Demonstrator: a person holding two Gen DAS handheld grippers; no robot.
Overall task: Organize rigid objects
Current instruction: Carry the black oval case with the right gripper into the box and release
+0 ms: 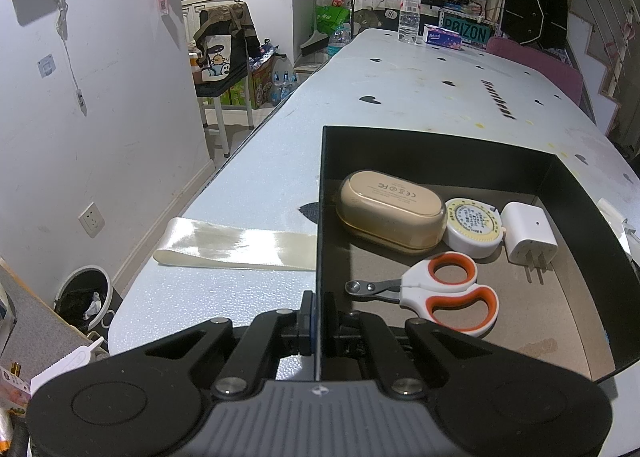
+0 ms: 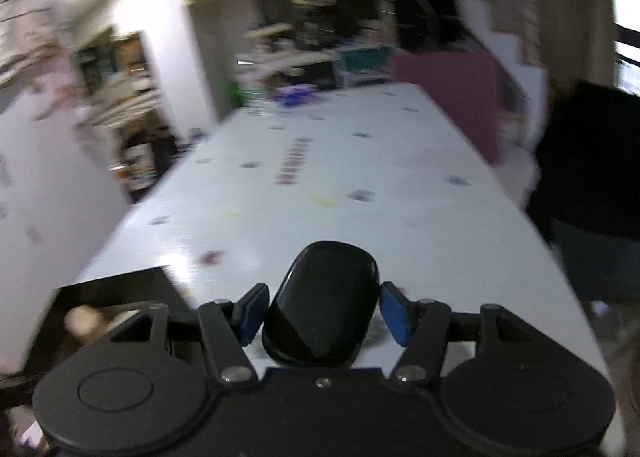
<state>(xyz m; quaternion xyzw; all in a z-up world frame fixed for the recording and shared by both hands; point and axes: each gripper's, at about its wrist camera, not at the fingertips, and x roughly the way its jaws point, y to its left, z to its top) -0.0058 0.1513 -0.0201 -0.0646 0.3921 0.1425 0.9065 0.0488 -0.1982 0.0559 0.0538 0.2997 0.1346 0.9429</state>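
Note:
My left gripper (image 1: 318,315) is shut on the left wall of a black open box (image 1: 319,217) on the white table. Inside the box lie a beige oval case (image 1: 390,213), a round white tape measure (image 1: 474,225), a white plug adapter (image 1: 528,233) and orange-handled scissors (image 1: 440,293). In the blurred right wrist view, my right gripper (image 2: 322,313) holds a black oval case (image 2: 322,301) between its blue pads (image 2: 394,311), above the table. The box (image 2: 116,291) shows at lower left there.
A cream ribbon (image 1: 236,244) lies on the table left of the box. A water bottle (image 1: 409,11) and a small carton (image 1: 442,36) stand at the far end. A pink chair (image 1: 540,65) is at the right. A waste bin (image 1: 84,297) stands on the floor at left.

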